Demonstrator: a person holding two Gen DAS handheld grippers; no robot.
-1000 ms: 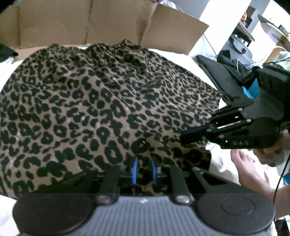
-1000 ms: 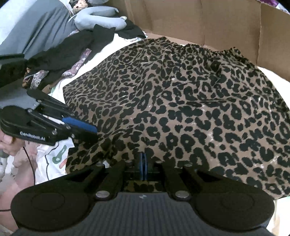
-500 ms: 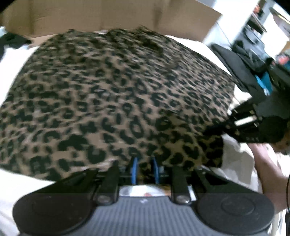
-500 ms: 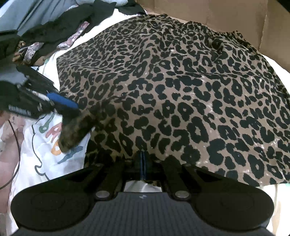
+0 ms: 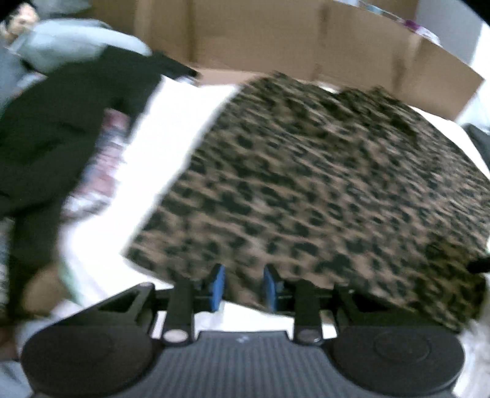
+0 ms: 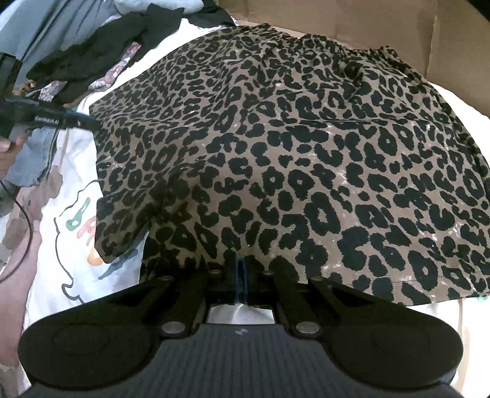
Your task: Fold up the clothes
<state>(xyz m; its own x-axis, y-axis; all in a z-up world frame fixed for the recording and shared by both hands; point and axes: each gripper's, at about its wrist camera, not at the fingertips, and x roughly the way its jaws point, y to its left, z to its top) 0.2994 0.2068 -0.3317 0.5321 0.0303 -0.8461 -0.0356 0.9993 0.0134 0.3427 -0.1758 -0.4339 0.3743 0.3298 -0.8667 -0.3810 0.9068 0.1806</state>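
Note:
A leopard-print skirt [image 6: 291, 147] lies spread on the white bed sheet [image 6: 73, 251], its gathered waistband at the far side. My right gripper [image 6: 241, 275] sits at the near hem; its pads still pinch the cloth while the jaws are opening. In the left wrist view, which is blurred, my left gripper [image 5: 243, 286] is at the skirt's [image 5: 321, 189] near-left corner. Its jaws are opening, and the blue pads [image 5: 218, 286] stand apart with the hem loose between them. From the right wrist view, the left gripper [image 6: 88, 125] points at the skirt's left edge. A folded flap [image 6: 122, 214] lies at the near left.
A cardboard wall [image 6: 352, 21] stands behind the skirt. Dark clothes [image 6: 101, 52] and patterned cloth are piled at the far left, beside a grey-blue cushion [image 5: 76, 52]. The sheet carries a cartoon print [image 6: 82, 232]. A person's hand [image 6: 7, 153] holds the left gripper.
The left gripper let the lifted corner drop and swung left and away along the skirt's edge, its pads spreading. The flap now lies folded on the skirt. The right gripper stayed at the hem.

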